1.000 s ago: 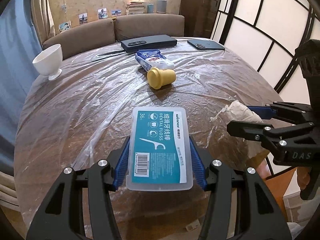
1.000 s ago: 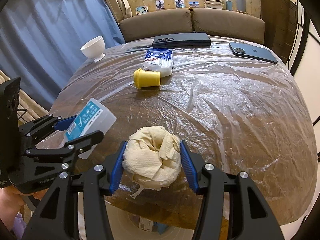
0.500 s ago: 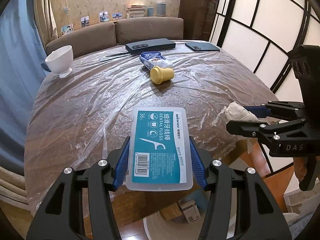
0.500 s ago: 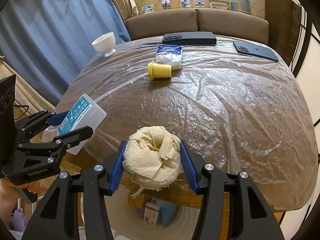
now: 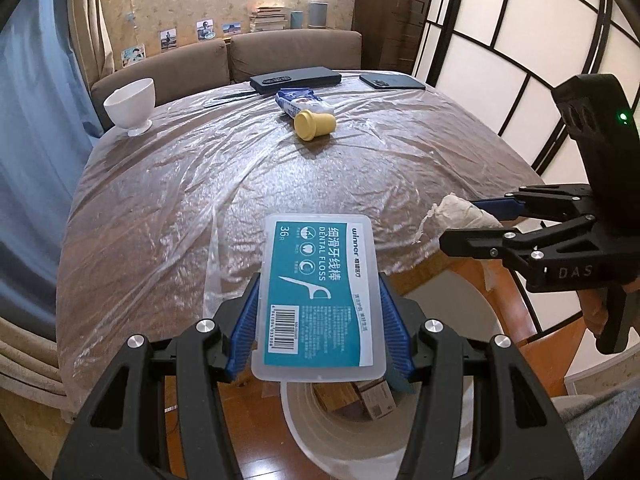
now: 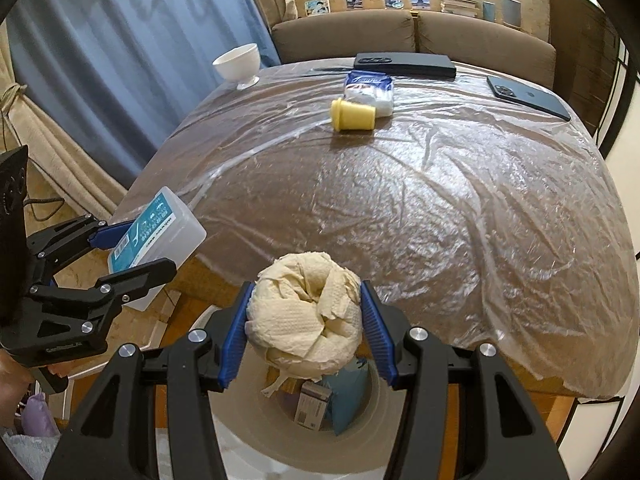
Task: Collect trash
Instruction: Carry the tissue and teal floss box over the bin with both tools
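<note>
Brown sofa (image 5: pixel 224 60) behind, w/ round table (image 6: pixel 400 200) under wrinkled plastic wrap. White bin (image 6: pixel 248 432) on floor below table's near edge, some boxes inside. Left tool (image 5: pixel 320 320) pinching floss box (image 5: pixel 320 292) flat betw. blue pads, over bin rim. Right tool (image 6: pixel 306 328) clamped on wad of paper (image 6: pixel 306 316), above bin mouth. Further back on table: bowl (image 5: pixel 130 106), phone (image 6: pixel 528 96), yellow cup (image 6: pixel 354 114) on its side touching a small packet (image 6: pixel 370 88).
</note>
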Demonstrator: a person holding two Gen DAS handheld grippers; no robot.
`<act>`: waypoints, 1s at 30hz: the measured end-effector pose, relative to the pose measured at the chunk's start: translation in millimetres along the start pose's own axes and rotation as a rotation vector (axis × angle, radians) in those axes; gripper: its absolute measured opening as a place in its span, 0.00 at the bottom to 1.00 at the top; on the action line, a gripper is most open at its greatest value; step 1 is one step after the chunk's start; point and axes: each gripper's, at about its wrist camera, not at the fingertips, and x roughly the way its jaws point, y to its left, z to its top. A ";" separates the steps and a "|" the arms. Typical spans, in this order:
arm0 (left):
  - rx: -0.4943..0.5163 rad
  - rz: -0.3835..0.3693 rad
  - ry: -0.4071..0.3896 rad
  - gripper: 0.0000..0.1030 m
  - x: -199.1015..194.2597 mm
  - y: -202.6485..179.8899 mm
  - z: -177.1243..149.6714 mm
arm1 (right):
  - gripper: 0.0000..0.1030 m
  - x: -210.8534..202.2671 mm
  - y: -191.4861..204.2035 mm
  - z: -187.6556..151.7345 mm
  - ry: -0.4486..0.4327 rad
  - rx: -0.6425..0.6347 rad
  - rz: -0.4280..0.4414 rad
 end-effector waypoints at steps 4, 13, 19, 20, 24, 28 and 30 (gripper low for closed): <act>0.006 -0.007 0.006 0.54 -5.1 -3.6 -6.4 | 0.50 -0.8 5.1 -6.4 0.012 -0.010 0.009; 0.038 -0.020 0.037 0.54 -8.2 -18.0 -22.7 | 0.50 -0.7 11.2 -24.7 0.052 -0.013 0.017; 0.051 -0.026 0.059 0.54 -8.3 -28.1 -33.7 | 0.50 2.7 12.1 -36.8 0.082 -0.005 0.024; 0.054 -0.025 0.063 0.54 -8.0 -30.2 -35.9 | 0.50 3.4 12.5 -39.2 0.087 -0.004 0.026; 0.055 -0.036 0.086 0.54 -4.2 -37.0 -44.4 | 0.50 6.9 13.1 -45.2 0.101 0.004 0.032; 0.072 -0.033 0.100 0.54 -0.7 -42.6 -50.8 | 0.50 10.2 14.2 -50.4 0.114 0.005 0.032; 0.077 -0.033 0.109 0.54 1.3 -44.1 -53.6 | 0.50 12.6 14.6 -53.3 0.124 0.005 0.031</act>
